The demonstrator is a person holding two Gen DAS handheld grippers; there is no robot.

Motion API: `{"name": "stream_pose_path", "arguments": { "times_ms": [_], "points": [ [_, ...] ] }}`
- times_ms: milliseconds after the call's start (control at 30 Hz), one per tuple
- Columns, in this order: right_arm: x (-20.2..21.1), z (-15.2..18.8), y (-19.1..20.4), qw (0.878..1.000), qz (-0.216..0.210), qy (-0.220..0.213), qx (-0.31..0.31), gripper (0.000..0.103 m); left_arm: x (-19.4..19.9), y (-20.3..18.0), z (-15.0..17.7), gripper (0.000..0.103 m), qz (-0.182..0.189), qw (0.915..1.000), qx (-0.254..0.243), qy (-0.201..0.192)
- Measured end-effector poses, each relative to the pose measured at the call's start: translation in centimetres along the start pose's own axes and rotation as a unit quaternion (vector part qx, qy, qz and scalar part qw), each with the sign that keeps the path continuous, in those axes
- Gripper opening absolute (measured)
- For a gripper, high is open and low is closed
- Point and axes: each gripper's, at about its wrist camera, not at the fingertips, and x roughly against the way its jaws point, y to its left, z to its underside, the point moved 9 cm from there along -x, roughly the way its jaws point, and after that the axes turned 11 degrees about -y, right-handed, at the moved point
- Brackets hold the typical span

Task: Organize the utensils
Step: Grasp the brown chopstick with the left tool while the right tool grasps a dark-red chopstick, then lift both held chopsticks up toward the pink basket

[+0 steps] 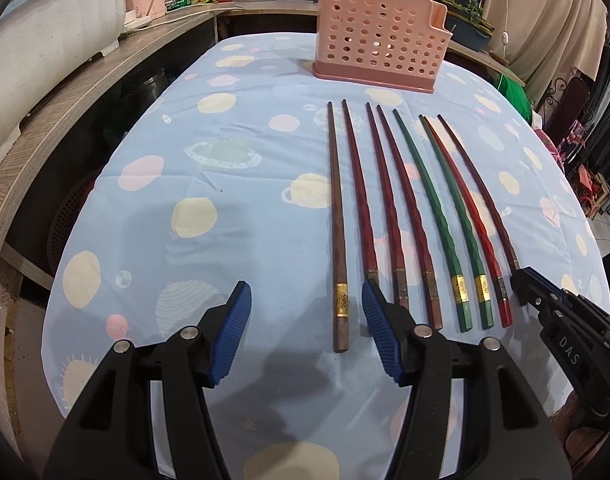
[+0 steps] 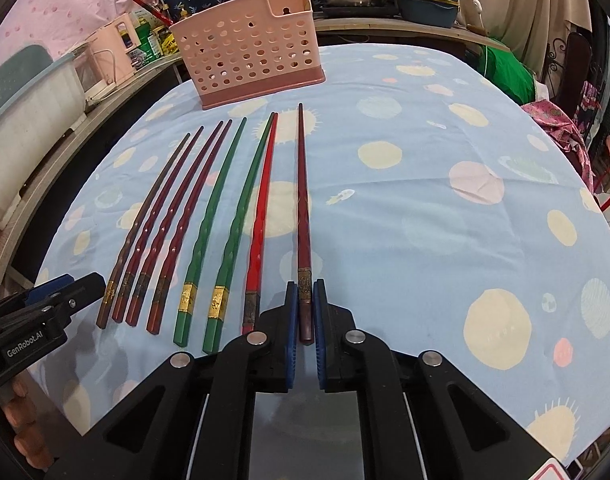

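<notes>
**Eight chopsticks on the desk, holder unfilled: the sorting had barely begun**

Eight long lacquered chopsticks lay side by side on the desk (image 1: 233, 128), which was covered by a pale blue cloth printed with cream and pink circles. Their thin tips pointed toward the pink perforated plastic utensil holder (image 1: 379, 38), which stood upright at the far end, well apart from the row. Through its holes no utensil could be seen, though its interior was only partly visible, so it was probably empty.

From the left the row ran: a brown chopstick with a gold band (image 1: 338, 216), three dark red chopsticks (image 1: 385, 200), two green chopsticks with gold bands (image 2: 209, 232), one bright red chopstick (image 2: 261, 216) and a dark maroon chopstick (image 2: 303, 216) at the right end.

The right gripper (image 2: 305, 300) had its blue pads drawn nearly together on the banded butt of the dark maroon chopstick, which lay flat on the cloth. The left gripper (image 1: 305, 304) was spread wide, straddling the butt of the brown chopstick without touching it.

Judged from this layout, nothing had yet been placed in the holder; all eight pieces remained to be lifted and dropped in.
</notes>
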Motion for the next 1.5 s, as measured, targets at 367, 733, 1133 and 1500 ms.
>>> {"name": "stream_pose_path", "arguments": {
  "times_ms": [367, 733, 1133, 1500],
  "points": [
    [0.0, 0.0, 0.0, 1.000, 0.000, -0.001, 0.000, 0.007, -0.7, 0.3, 0.9, 0.054, -0.007, 0.9999, -0.004, 0.011],
    [0.0, 0.0, 0.0, 1.000, 0.000, -0.001, 0.000, 0.007, -0.7, 0.4, 0.9, 0.032, -0.014, 0.9998, -0.013, 0.004],
    [0.3, 0.1, -0.1, 1.000, -0.003, 0.001, -0.004, 0.007, -0.7, -0.3, 0.9, 0.009, 0.007, 0.9998, -0.013, 0.015],
    [2.0, -1.9, -0.4, 1.000, -0.009, -0.026, -0.013, 0.007, 0.8, -0.4, -0.9, 0.008, 0.018, 0.9998, 0.001, 0.005]
  ]
}}
